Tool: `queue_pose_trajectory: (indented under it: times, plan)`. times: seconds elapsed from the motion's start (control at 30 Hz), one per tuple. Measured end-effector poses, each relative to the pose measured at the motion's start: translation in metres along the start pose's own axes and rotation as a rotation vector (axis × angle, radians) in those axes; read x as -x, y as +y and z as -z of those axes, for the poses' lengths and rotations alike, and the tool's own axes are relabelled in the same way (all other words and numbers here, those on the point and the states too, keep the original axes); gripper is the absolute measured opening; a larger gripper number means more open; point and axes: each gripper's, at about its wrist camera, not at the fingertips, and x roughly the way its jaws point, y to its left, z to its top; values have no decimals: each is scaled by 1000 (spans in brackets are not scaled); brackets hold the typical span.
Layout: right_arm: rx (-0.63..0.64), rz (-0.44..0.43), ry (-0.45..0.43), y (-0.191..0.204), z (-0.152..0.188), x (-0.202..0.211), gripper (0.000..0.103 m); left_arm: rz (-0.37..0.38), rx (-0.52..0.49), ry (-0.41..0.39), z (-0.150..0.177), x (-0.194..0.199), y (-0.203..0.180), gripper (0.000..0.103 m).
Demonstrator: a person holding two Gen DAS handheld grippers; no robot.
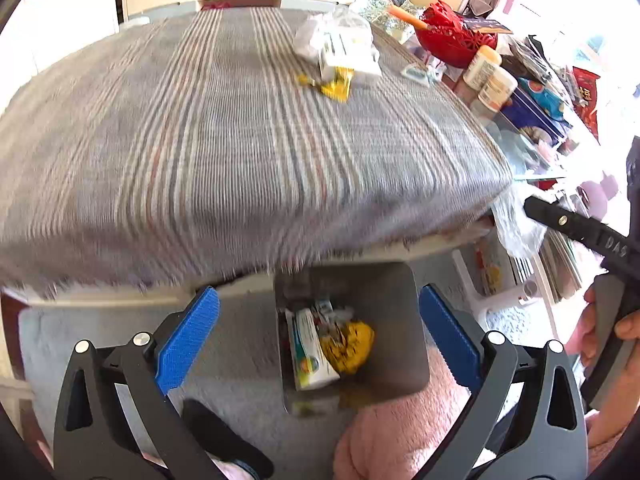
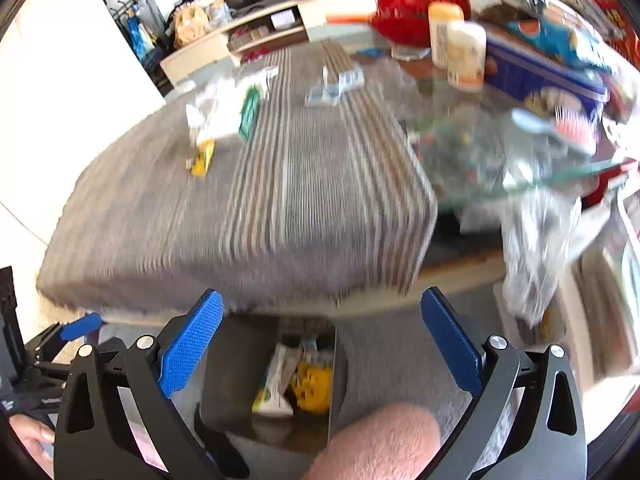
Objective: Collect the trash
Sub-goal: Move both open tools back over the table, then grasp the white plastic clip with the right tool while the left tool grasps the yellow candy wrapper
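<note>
We saw the left gripper [image 1: 319,340] with its blue pads spread wide and nothing between them, hovering over the grey trash bin [image 1: 400,300] on the carpet below the table edge; the bin already held a white-green carton [image 1: 310,352] and a crumpled yellow wrapper [image 1: 352,346]. Up on the striped tablecloth [image 1: 200,140], well apart from both grippers, lay the remaining trash: a small yellow wrapper [image 1: 334,84] touching a heap of clear plastic bag and white packets [image 1: 340,46]. Further right sat a red openwork basket [image 1: 452,36] and two white bottles [image 1: 490,80], which we judged not to be trash. The right gripper [image 2: 322,346] likewise stood wide apart and empty, above the bin [image 2: 340,364]; its view was motion-blurred, so the small pieces near the green packet [image 2: 250,114] could not be identified. We judged the yellow wrapper [image 2: 202,158] light, thin, crinkly and probably slippery, so it should be pinched at a raised fold or free corner rather than flat against the cloth. The bag heap looked soft and loose; a grip on bunched film near the top seemed safest, otherwise the packets might spill.
</note>
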Motion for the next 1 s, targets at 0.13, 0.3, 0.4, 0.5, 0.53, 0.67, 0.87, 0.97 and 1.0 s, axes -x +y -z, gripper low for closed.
queue_pose_trajectory:
  times: [0.13, 0.3, 0.4, 0.5, 0.53, 0.67, 0.87, 0.97, 1.0]
  plan:
    - [-2, 21, -53, 1, -38, -4, 100, 14, 2, -35, -38, -4, -3, 95]
    - [-32, 12, -84, -1, -84, -24, 100, 1, -37, -69, -84, -19, -10, 94]
    - [-45, 21, -82, -1, -112, -45, 100, -20, -45, -70, -106, -32, -13, 91]
    - [-38, 44, -78, 1, -135, -65, 99, -54, -37, -59, -125, -51, -12, 85]
    - [-35, 51, -77, 2, -142, -72, 98, -56, -33, -55, -128, -57, -11, 81]
    - [-19, 64, -68, 5, -163, -96, 83, -49, -22, -29, -141, -80, -6, 74]
    - [-1, 81, -49, 7, -183, -124, 72, -51, -63, -39, -152, -103, -7, 66]
    - [15, 84, -44, 8, -188, -136, 63, -75, -91, -53, -157, -108, -11, 58]
    - [19, 88, -41, 9, -188, -139, 60, -83, -97, -57, -158, -108, -11, 53]
